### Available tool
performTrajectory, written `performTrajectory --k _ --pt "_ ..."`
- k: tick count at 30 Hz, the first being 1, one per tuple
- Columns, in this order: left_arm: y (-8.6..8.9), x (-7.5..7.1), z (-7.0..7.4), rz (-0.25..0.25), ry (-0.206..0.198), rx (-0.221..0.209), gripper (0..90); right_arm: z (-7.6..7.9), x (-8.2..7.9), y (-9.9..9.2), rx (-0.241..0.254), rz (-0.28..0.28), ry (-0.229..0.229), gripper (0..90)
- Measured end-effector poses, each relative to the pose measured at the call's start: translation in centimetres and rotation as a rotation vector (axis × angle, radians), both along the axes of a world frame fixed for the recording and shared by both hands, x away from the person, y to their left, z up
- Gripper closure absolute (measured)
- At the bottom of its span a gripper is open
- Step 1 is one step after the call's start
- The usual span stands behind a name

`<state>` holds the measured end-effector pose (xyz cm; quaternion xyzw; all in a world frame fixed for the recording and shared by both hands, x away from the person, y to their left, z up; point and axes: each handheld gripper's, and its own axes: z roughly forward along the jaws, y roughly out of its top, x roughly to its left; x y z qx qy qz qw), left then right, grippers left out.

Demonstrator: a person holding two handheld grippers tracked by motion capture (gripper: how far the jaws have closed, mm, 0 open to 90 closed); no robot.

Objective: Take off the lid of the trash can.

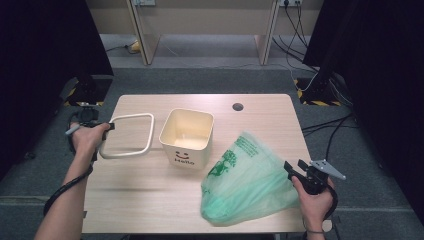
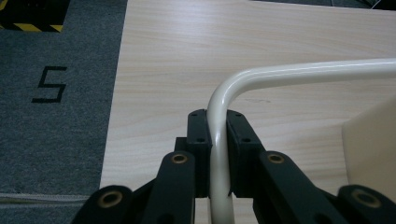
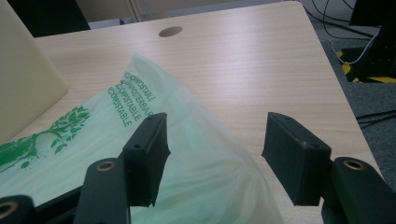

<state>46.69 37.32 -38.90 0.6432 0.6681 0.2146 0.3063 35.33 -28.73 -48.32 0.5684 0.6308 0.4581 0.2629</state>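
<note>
Holding the cream rounded-square plastic ring (image 1: 127, 136) tight in our left gripper (image 2: 218, 140), beside the cream plastic bin (image 1: 186, 136) on the worktop (image 1: 265, 117), we keep our right gripper (image 3: 215, 149) wide open at the translucent green compostable bag (image 1: 245, 180). We judge that next these fingers must close on the bag's edge.

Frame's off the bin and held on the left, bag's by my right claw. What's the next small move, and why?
Probably close the right claw on the green bag. Its jaws stand open around a fold of the film without pinching it, while the left claw is already clamped on the cream frame, and the bin stands open and unlined.
</note>
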Motion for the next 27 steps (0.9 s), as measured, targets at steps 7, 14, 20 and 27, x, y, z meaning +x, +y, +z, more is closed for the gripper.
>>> performTrajectory --k 7,14,20,27 --pt "0.4 -0.3 -0.3 0.003 0.002 0.005 80.8 0.0 0.0 0.0 0.002 0.000 0.000 40.1" --pt "0.7 -0.7 -0.5 0.006 -0.004 0.005 80.8 0.0 0.0 0.0 -0.001 0.000 -0.001 40.1" --pt "0.9 -1.1 -0.8 0.009 -0.002 0.002 80.9 0.0 0.0 0.0 0.001 -0.001 -0.001 40.1" --pt "1.2 -1.4 -1.4 0.012 0.007 0.001 80.8 0.0 0.0 0.0 0.001 0.000 0.000 40.1"
